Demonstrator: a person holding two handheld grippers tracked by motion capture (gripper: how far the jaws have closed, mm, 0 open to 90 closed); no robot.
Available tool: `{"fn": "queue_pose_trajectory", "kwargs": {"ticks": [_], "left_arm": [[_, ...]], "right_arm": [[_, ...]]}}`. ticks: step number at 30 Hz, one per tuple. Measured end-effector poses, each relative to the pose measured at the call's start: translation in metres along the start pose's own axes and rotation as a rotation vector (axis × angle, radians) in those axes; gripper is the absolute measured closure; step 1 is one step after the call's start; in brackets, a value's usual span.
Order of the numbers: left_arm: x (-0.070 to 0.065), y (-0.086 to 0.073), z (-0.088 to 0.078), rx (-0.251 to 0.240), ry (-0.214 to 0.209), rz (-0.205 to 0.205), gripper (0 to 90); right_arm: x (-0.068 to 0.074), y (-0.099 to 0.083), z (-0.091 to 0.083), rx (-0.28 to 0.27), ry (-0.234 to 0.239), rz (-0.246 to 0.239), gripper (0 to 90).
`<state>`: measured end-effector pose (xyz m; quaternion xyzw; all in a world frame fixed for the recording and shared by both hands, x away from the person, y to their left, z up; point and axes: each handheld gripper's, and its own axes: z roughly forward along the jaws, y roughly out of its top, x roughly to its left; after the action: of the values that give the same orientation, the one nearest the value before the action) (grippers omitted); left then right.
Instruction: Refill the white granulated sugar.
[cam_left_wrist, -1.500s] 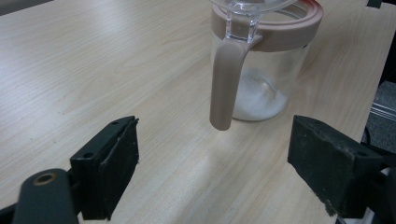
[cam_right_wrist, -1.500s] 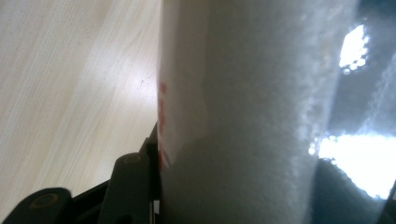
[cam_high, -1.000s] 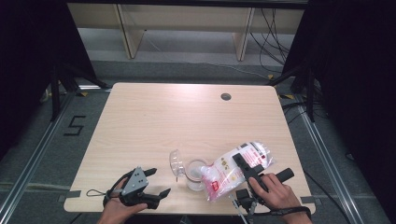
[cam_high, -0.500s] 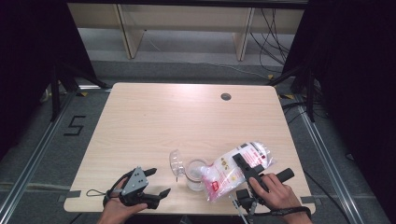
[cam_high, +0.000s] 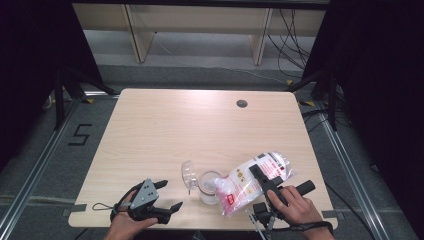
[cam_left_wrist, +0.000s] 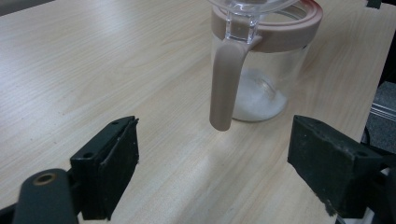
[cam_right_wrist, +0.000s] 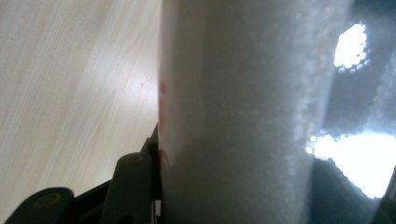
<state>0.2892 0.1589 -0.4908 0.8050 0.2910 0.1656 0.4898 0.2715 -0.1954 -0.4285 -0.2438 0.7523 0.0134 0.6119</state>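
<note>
A clear glass jar with a pinkish rim stands near the table's front edge, its clear hinged lid flipped open to the left. In the left gripper view the jar has a little white powder at its bottom, and a beige latch hangs down its side. My left gripper rests on the table left of the jar, jaws wide open around nothing. A plastic bag of white powder with red print lies tilted against the jar's right side. My right gripper is shut on that bag; one finger presses its side.
The light wood table has a round cable hole at the back right. Metal floor rails run along both sides, and wooden shelving stands behind the table. A cable trails from the right gripper off the front edge.
</note>
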Motion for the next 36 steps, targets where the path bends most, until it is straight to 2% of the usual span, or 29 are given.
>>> {"fn": "queue_pose_trajectory", "kwargs": {"ticks": [2,3,5,6,10,12,20,22,28,30,31,33,36], "left_arm": [[0.0012,0.0005,-0.0001,0.001,0.001,0.024,16.0],[0.0,0.0001,0.0001,0.001,-0.001,0.006,16.0],[0.001,0.0005,-0.0002,0.0,0.002,0.021,16.0],[0.0,0.0001,0.0,0.001,-0.001,0.001,16.0],[-0.0001,0.0001,0.0,0.0,-0.001,0.002,16.0],[0.0009,0.0005,-0.0002,0.0,0.002,0.021,16.0],[-0.0001,0.0,0.0001,0.0,-0.001,0.001,16.0],[0.0008,0.0004,-0.0002,0.0,0.002,0.018,16.0],[0.0012,0.0007,-0.0003,0.0,0.002,0.024,16.0],[0.0013,0.0007,-0.0004,0.0,0.002,0.027,16.0],[0.0013,0.0007,-0.0004,0.0,0.002,0.027,16.0],[0.0013,0.0007,-0.0004,0.0,0.002,0.026,16.0],[0.0013,0.0008,-0.0004,0.0,0.002,0.027,16.0]], "right_arm": [[0.0001,0.0001,0.0,-0.001,0.0,-0.001,55.1],[0.0001,0.0002,0.0002,-0.002,0.001,-0.001,55.1],[0.0001,0.0006,0.0002,0.002,0.0,-0.002,55.1],[0.0003,0.0003,0.0007,-0.006,-0.002,0.002,55.2],[-0.0016,-0.0002,0.0008,-0.01,-0.002,-0.019,55.2],[-0.0015,-0.0001,0.0007,-0.011,-0.012,-0.012,55.2],[-0.0017,0.0002,0.001,-0.016,-0.011,-0.018,55.4],[0.0001,0.0,-0.0002,-0.001,-0.005,0.007,55.4],[-0.0019,-0.0002,0.0003,-0.015,-0.015,-0.012,55.5],[-0.0002,-0.0004,-0.0004,0.0,-0.01,0.003,55.5],[-0.002,-0.0003,0.0005,-0.015,-0.016,-0.016,55.5],[-0.0002,-0.0003,-0.0004,-0.002,-0.01,0.003,55.6],[-0.0005,-0.0003,0.0002,-0.013,-0.02,-0.002,55.6]]}}
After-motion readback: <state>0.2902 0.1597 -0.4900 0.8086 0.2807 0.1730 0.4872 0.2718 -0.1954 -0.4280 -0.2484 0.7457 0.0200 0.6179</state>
